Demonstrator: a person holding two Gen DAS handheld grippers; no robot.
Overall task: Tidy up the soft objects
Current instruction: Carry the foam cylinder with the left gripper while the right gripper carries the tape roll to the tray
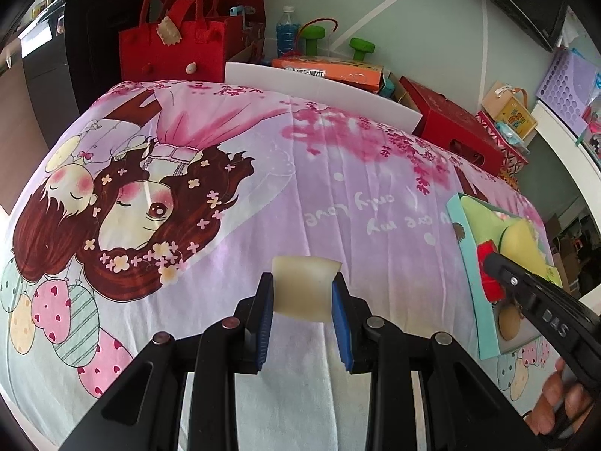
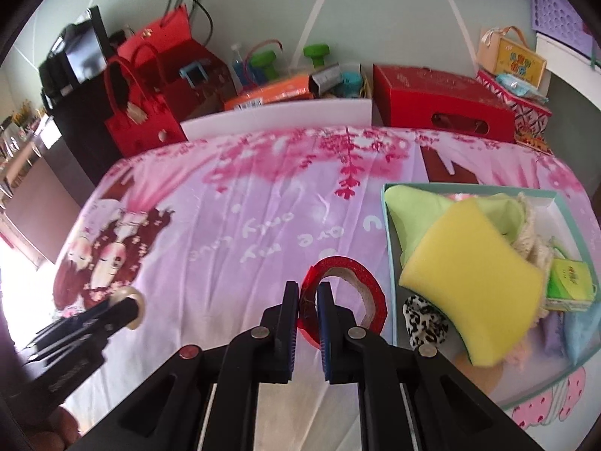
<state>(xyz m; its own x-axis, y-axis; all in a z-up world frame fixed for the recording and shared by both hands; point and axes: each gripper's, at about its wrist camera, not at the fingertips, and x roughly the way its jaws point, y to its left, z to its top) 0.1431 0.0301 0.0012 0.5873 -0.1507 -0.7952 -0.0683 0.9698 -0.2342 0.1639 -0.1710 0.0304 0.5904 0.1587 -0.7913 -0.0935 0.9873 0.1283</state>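
Left claw [image 1: 303, 297]: clamped on a pale cream tape roll [image 1: 305, 288], its blue pads [image 1: 266, 314] pressing the roll's two flat sides; the roll is held just above the cartoon-print cloth [image 1: 233, 173] that covers the counter.
Right claw [image 2: 308, 302]: jaws nearly together, pinching the near wall of a red glitter tape roll [image 2: 347, 293]; the ring stands tilted with its open centre facing the camera.
Soft objects: a yellow sponge [image 2: 471, 282] lies on top of the pile in the teal tray [image 2: 388, 225], over a lime green cloth [image 2: 417, 210], a cream knitted piece [image 2: 533, 244], a black-and-white spotted item [image 2: 424, 319] and a blue cloth [image 2: 584, 330]. A green packet [image 2: 571, 278] sits at the tray's right side.
Tray position: on the cloth at the right, just beside the red roll.
Only in the left wrist view: the cream roll's shape between the pads, and the right claw [image 1: 492, 263] from the side, reaching over the tray [image 1: 456, 221] with red tape at its tip.
Only in the right wrist view: the tray's full contents, and the left claw [image 2: 131, 308] low on the left, where the cream roll is only a pale rim.
Behind the counter: a red felt bag [image 1: 172, 49], a blue-filled bottle [image 1: 287, 34], green dumbbells [image 1: 362, 47], an orange box [image 1: 326, 69] and a red carton [image 2: 443, 105] along the wall.
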